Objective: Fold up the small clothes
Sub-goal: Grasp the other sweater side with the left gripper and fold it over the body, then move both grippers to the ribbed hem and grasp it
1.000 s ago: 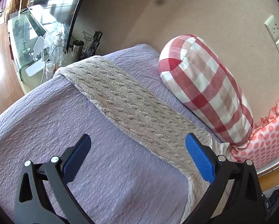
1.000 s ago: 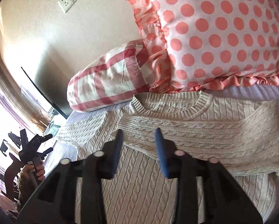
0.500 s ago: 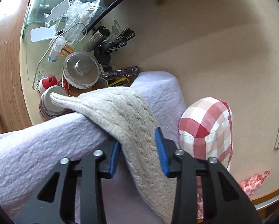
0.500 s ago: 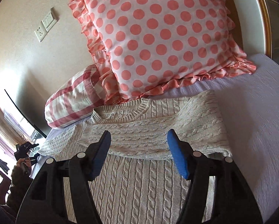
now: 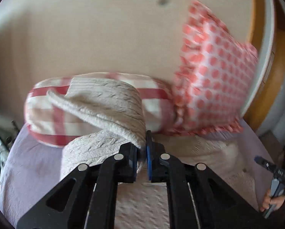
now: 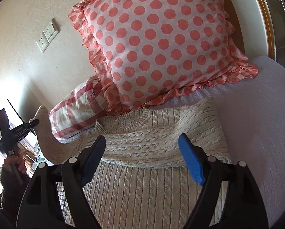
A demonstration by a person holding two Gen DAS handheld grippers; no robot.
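Cream cable-knit sweater [image 6: 152, 171] flat on the lilac bedspread [image 6: 257, 124], neckline toward the pillows, long axis running from collar back toward the right wrist camera. One sleeve folded across the chest; other sleeve [image 5: 108, 105] lifted, pinched between the closed jaws of the left gripper [image 5: 142, 152], draped up across the red-checked pillow [image 5: 47, 114]. Polka-dot pillow [image 6: 161, 43] upright against the wall, just behind the collar, overlapping the checked one. Right gripper [image 6: 142, 158] spread wide above the chest, holding nothing. Wall socket [image 6: 47, 36] upper left.
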